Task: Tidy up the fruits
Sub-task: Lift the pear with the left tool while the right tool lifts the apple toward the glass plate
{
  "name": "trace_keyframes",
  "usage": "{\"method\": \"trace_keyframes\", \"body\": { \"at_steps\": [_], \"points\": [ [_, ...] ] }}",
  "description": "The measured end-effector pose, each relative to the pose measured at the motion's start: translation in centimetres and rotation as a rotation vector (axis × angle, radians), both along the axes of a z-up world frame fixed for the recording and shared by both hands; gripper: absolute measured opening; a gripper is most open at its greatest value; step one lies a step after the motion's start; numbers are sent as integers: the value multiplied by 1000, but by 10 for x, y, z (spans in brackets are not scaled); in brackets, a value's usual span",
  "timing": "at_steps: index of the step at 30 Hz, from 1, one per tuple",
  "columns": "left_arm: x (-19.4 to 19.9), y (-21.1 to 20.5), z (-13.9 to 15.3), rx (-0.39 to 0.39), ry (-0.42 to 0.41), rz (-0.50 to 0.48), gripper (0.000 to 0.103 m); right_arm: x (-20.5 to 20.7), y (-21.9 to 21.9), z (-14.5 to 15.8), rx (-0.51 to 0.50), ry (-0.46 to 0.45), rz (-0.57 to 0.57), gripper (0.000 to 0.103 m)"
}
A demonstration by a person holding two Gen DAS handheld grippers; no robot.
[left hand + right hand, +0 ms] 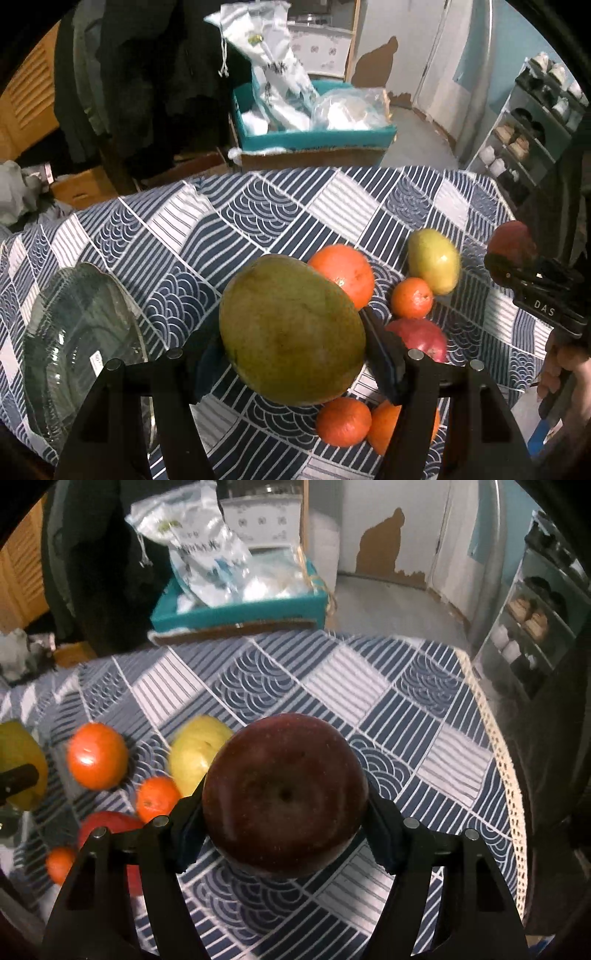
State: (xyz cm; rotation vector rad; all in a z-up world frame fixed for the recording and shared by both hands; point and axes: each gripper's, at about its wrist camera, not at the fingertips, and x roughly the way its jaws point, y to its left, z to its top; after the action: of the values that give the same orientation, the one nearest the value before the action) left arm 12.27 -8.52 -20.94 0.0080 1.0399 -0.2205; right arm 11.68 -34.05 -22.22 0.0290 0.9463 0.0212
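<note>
My left gripper (291,350) is shut on a large green mango (291,328) and holds it above the patterned tablecloth. My right gripper (286,819) is shut on a dark red apple (284,794), also lifted; that gripper and apple show at the right edge of the left wrist view (511,240). On the cloth lie a large orange (343,273), a yellow-green mango (434,260), a small orange (412,297), a red pomegranate (419,338) and two more oranges (343,421) below the held mango. A clear glass bowl (74,339) sits at the left.
The table's lace-trimmed right edge (506,775) is near the right gripper. Beyond the far edge stand a teal box with plastic bags (314,129), dark hanging clothes (140,81) and a shoe rack (528,129) at the right.
</note>
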Motion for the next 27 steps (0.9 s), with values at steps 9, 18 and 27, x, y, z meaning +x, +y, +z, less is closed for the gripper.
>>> {"method": "trace_keyframes", "body": {
  "at_steps": [9, 18, 27],
  "points": [
    [-21, 11, 41, -11, -93, 9, 70, -20, 22, 49, -3, -83, 33, 73],
    [-41, 21, 74, -26, -160, 8, 71, -42, 43, 91, 11, -172, 74, 73],
    [-57, 37, 102, -56, -218, 24, 70, -58, 61, 120, 27, -228, 114, 73]
  ]
}}
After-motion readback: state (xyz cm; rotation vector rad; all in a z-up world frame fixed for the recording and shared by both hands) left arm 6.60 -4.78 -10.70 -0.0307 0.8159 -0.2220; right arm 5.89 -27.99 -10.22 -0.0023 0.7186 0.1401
